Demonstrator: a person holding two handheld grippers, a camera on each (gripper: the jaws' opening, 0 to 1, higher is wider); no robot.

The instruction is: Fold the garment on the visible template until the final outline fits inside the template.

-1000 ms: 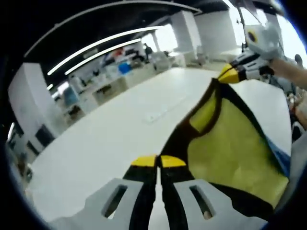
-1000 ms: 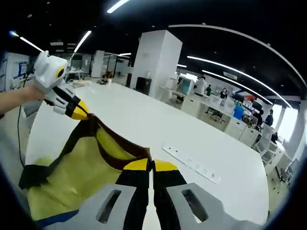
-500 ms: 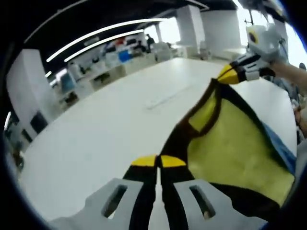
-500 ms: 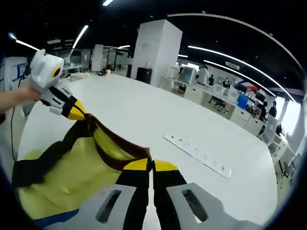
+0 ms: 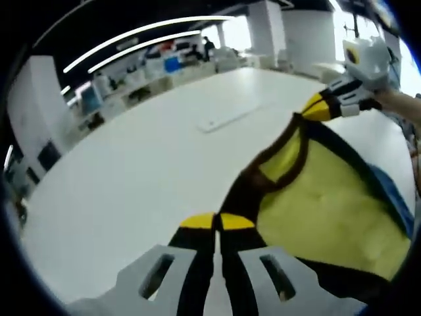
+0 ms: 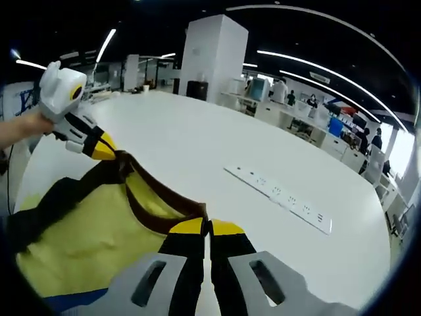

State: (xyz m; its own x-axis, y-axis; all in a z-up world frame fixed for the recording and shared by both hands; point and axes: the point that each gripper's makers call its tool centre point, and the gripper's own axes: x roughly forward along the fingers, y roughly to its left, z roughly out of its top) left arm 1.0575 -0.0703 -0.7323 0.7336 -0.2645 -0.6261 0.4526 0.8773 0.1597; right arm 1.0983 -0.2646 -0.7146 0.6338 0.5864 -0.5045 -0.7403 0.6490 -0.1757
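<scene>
Yellow fabric with dark brown trim makes up the garment (image 5: 329, 210), which is held above the white table (image 5: 131, 191) by its collar edge. The left gripper (image 5: 217, 222) is clenched on the brown band at one shoulder, and the right gripper (image 6: 207, 228) is clamped on the band at the other, so the neckline is stretched as the long axis between the two sets of jaws. From that line the body of the garment hangs away and down toward the person. A blue patch (image 6: 72, 301) is seen at the lower edge, possibly a hem panel. A white power strip (image 6: 279, 197) lies well apart on the table. No template can be made out here.
</scene>
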